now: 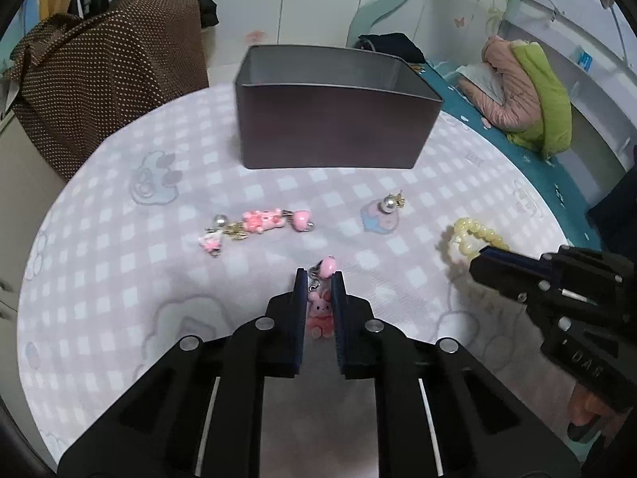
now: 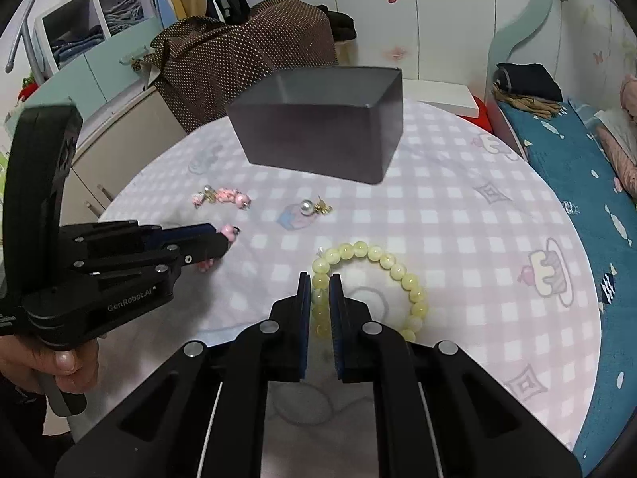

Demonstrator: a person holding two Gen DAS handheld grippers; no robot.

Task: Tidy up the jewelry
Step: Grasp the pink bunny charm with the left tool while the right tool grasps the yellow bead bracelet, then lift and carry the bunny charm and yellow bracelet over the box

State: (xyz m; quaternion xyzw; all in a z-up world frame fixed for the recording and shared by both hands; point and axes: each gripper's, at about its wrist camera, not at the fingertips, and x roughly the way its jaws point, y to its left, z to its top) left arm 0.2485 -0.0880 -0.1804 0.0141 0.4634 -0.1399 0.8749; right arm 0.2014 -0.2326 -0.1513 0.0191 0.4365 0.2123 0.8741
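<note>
L gripper [image 1: 319, 279]: my jaws pinched on pink bunny charm [image 1: 319, 312], low over table [image 1: 119, 279].
R gripper [image 2: 319, 281]: clamped on yellow bead bracelet [image 2: 398, 271].
Box [image 1: 334, 127]: behind, open-topped.

White lettering "GenRobot.AI" is printed on the side of the black plastic body of the left gripper [image 2: 223, 241], as seen in the right wrist view. Raised letters "DAS" are moulded into the black plastic handle of the right gripper [image 1: 483, 255], as seen in the left wrist view; further characters there cannot be made out. No other legible text, number or sign is found in either view.
</note>
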